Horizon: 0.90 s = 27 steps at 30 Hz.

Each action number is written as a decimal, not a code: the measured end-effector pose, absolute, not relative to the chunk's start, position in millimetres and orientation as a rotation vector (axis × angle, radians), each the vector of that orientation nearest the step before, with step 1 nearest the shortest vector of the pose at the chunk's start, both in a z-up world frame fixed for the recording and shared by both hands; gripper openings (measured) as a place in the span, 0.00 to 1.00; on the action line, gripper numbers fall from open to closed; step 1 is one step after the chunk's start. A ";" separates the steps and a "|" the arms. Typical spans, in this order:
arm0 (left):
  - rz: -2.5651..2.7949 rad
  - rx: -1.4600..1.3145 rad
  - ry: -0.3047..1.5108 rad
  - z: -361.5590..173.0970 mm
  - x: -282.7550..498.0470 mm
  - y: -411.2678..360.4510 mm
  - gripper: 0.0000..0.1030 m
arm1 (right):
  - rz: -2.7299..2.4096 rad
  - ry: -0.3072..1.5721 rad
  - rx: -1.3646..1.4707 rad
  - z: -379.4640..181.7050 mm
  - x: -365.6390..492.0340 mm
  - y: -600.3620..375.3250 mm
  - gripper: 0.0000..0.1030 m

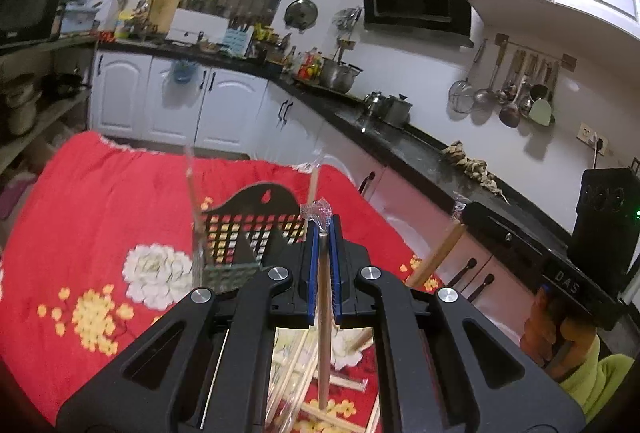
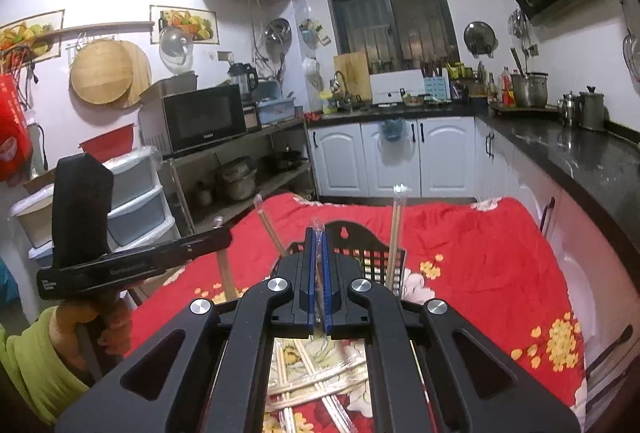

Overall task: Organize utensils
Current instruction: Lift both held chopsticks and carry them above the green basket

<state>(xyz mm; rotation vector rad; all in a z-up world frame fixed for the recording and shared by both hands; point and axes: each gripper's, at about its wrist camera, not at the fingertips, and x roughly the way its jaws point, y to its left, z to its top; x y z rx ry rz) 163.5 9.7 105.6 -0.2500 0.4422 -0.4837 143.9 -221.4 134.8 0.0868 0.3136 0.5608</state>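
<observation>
A kitchen was shown from two gripper cameras, above a table draped in a red floral cloth (image 1: pixel 100 193). The landmark was a black slotted utensil holder (image 1: pixel 256 229) standing on that cloth.

The left gripper (image 1: pixel 323 253) was clenched on a single wrapped pair of chopsticks (image 1: pixel 325 333), held upright above and just in front of the holder, its plastic wrap crumpled at the top. The right gripper (image 2: pixel 318 273) was likewise clamped on one plastic-sleeved pair of chopsticks (image 2: pixel 319 253), also upright in front of the holder. The upright hold was judged to serve dropping each pair end-first into the holder.

Two wrapped pairs (image 2: pixel 394 233) were already seen standing in the holder, leaning outward to either side. A loose heap of further wrapped pairs (image 2: pixel 316 385) lay crossed on the cloth in front of the holder, under the grippers; at least four could be made out, though the exact count could not be told through the gripper frames. They were judged to be the supply yet to be sorted.

In the right camera, the left gripper's black body was seen to the holder's left, gripped by a hand (image 2: pixel 96 317) in a green sleeve. In the left camera, the other hand (image 1: pixel 554 329) was seen to the holder's right.
</observation>
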 end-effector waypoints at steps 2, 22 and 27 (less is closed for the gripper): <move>-0.489 -0.240 0.426 111.4 166.4 6.1 0.03 | 0.573 0.299 0.098 141.0 143.1 -221.5 0.03; -0.470 -0.201 0.287 178.3 212.7 -9.0 0.03 | 0.535 0.183 0.040 196.5 171.9 -214.9 0.03; -0.432 -0.171 0.236 197.6 218.9 -9.5 0.03 | 0.529 0.146 0.025 210.6 178.6 -208.9 0.03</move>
